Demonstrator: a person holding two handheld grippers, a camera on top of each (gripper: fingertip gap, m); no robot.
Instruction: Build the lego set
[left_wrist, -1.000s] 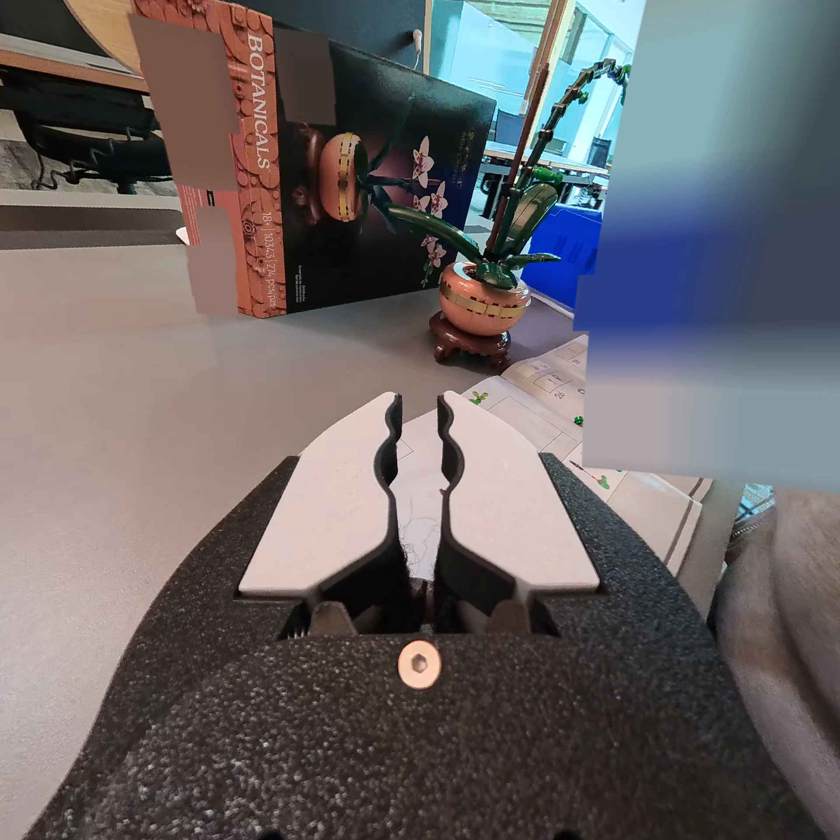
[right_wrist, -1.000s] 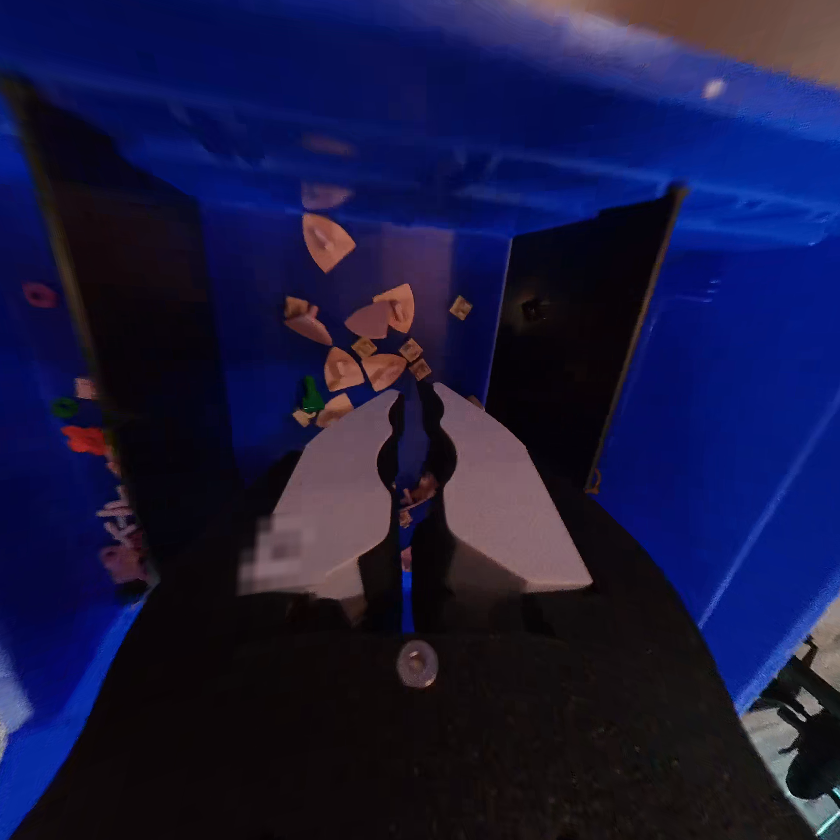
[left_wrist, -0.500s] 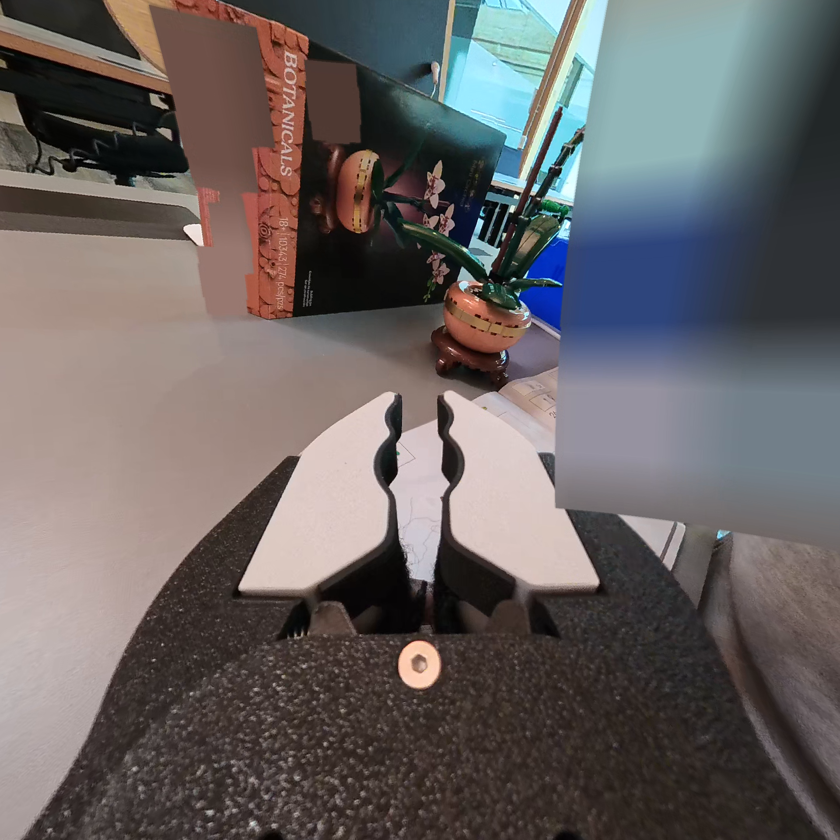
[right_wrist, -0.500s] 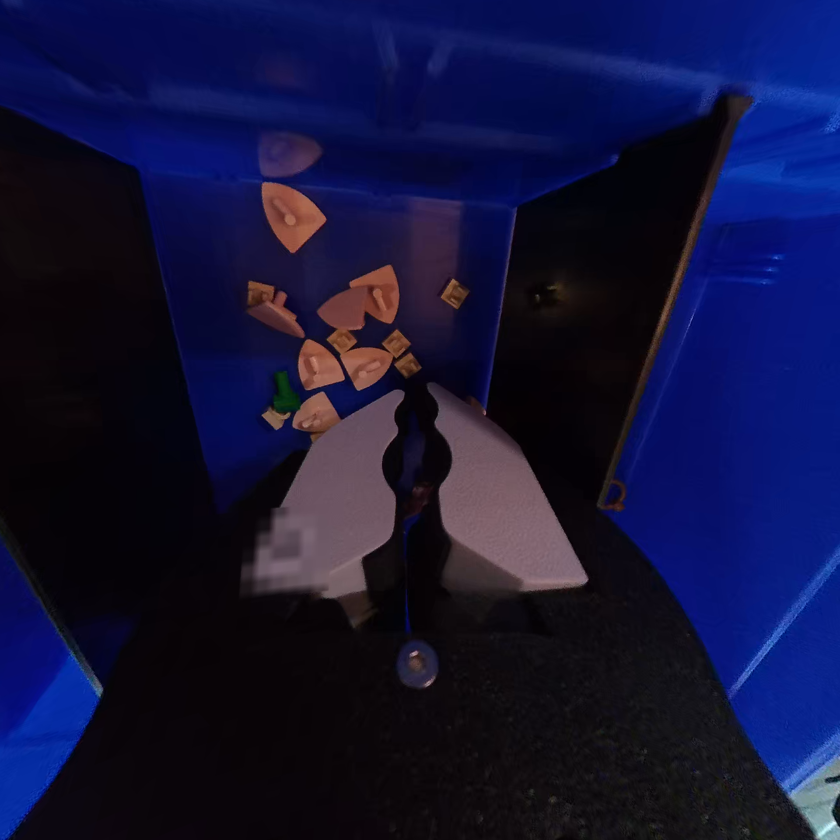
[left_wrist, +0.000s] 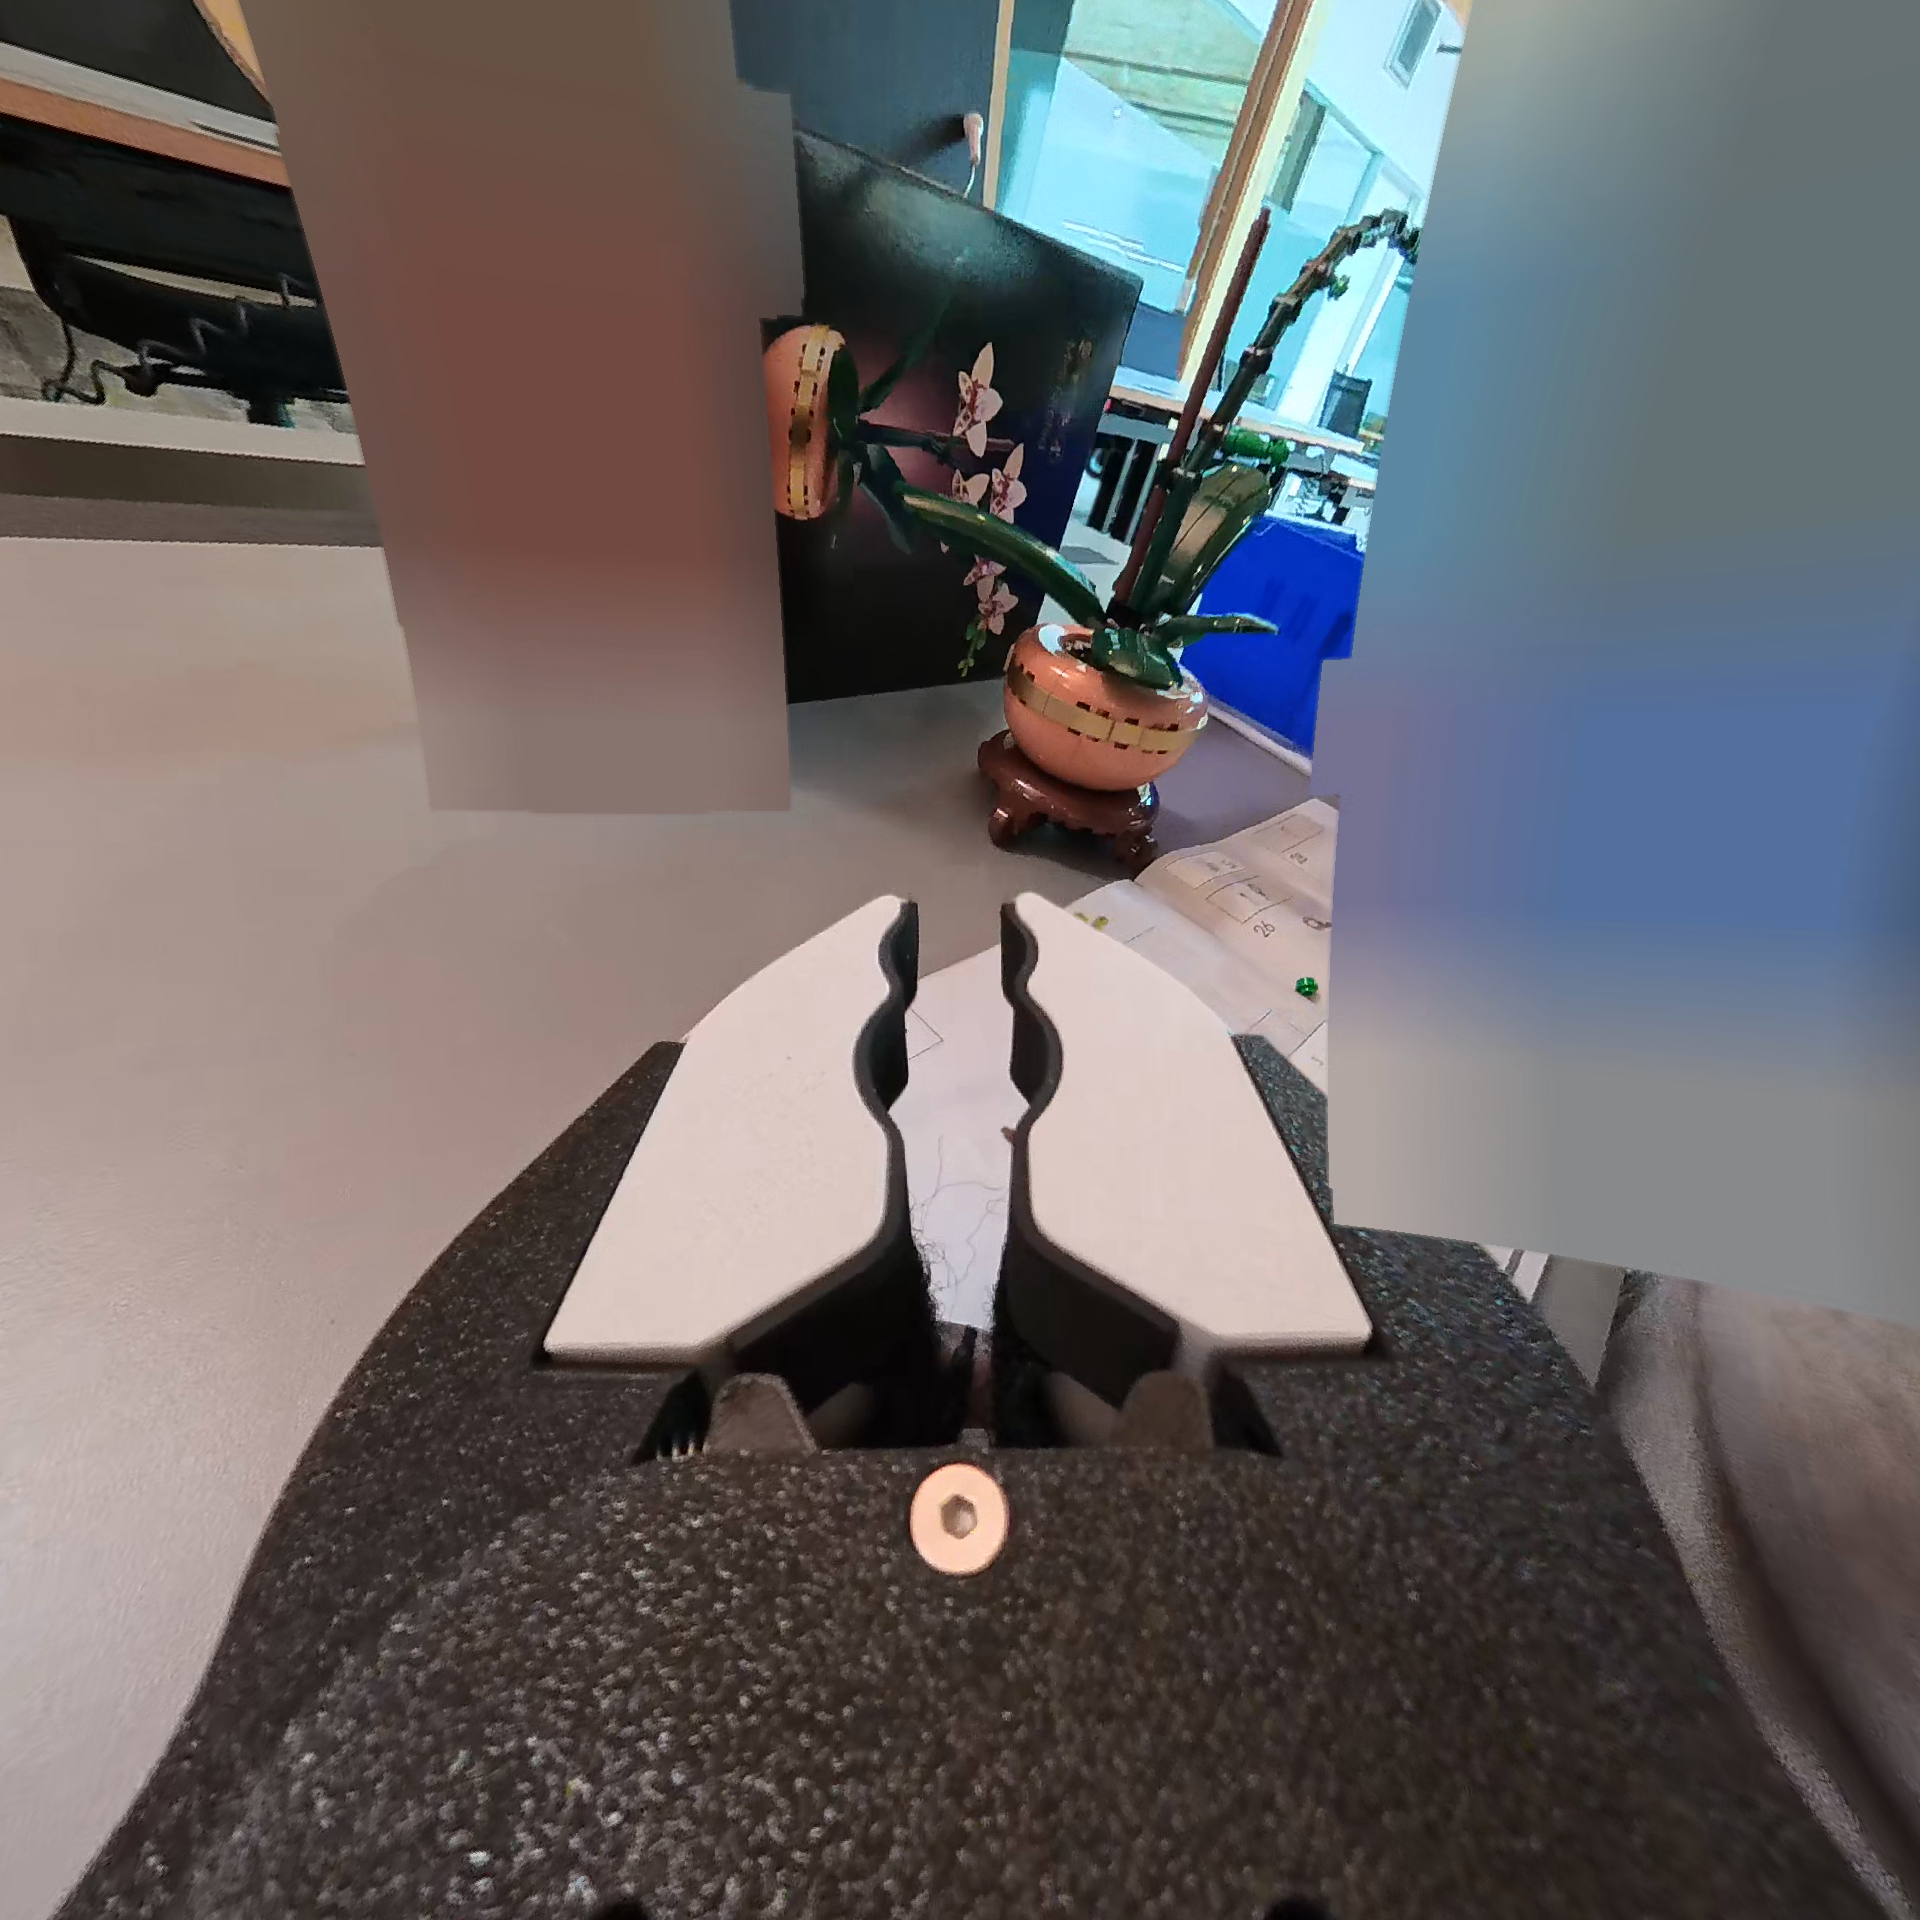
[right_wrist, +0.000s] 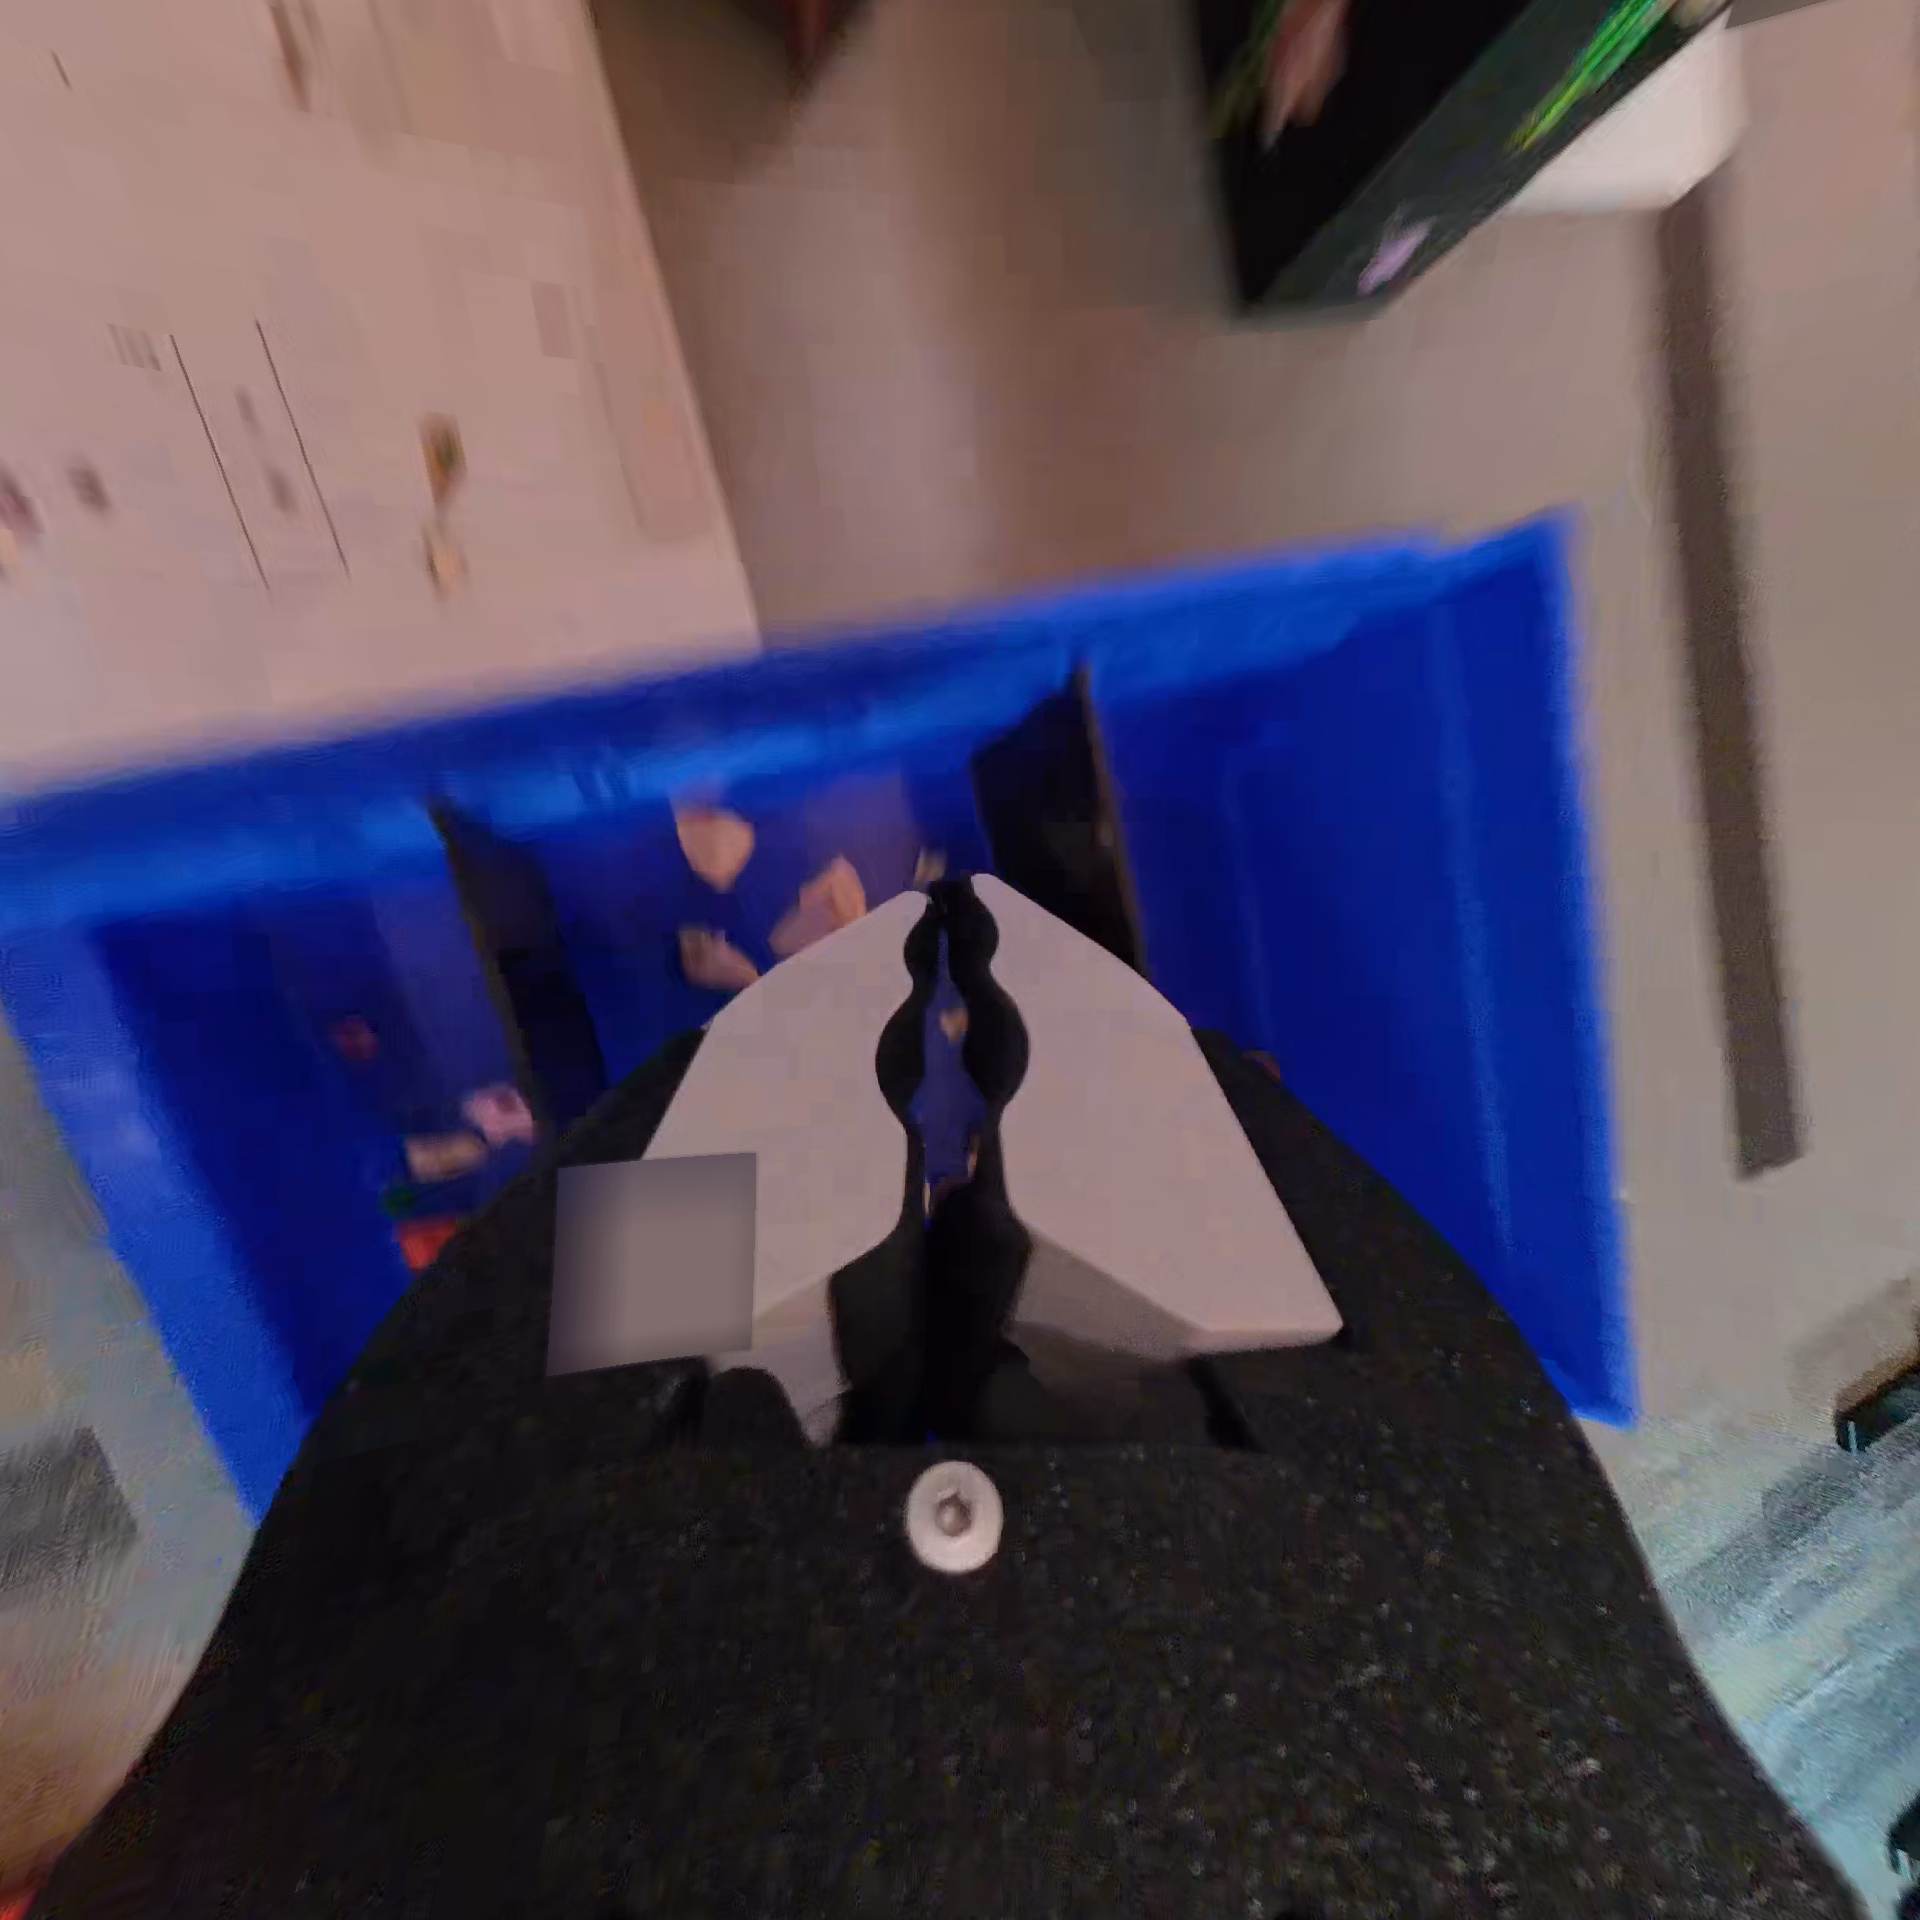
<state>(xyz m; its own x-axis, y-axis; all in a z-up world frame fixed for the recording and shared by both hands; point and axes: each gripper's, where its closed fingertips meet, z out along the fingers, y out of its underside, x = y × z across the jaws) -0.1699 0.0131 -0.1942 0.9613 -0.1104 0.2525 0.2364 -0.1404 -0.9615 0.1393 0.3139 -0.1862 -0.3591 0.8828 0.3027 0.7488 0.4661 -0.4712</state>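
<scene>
My left gripper (left_wrist: 959, 914) is open with nothing between its pads; it hovers low over the grey table (left_wrist: 260, 935) and the near edge of an open instruction booklet (left_wrist: 1236, 894). A brick-built orchid in a pink pot on a brown stand (left_wrist: 1101, 707) stands just beyond it. My right gripper (right_wrist: 951, 894) is shut, its tips meeting above a blue divided bin (right_wrist: 1351, 831). Motion blur hides whether a small piece is pinched at the tips. Several tan wedge pieces (right_wrist: 717, 842) lie in the compartment below the tips.
A dark product box (left_wrist: 935, 468) stands behind the orchid and also shows in the right wrist view (right_wrist: 1403, 156). Black dividers (right_wrist: 1049, 790) split the bin; small pink and red pieces (right_wrist: 488, 1122) lie in the left compartment. A small green piece (left_wrist: 1306, 984) rests on the booklet. A grey sleeve (left_wrist: 1766, 1507) is at lower right. Across from one pair of fingers to the other is roughly 45 cm.
My right gripper has risen from deep inside the bin's compartment to above its rim, and its jaws went from a narrow gap to shut. My left gripper has barely moved and stays open.
</scene>
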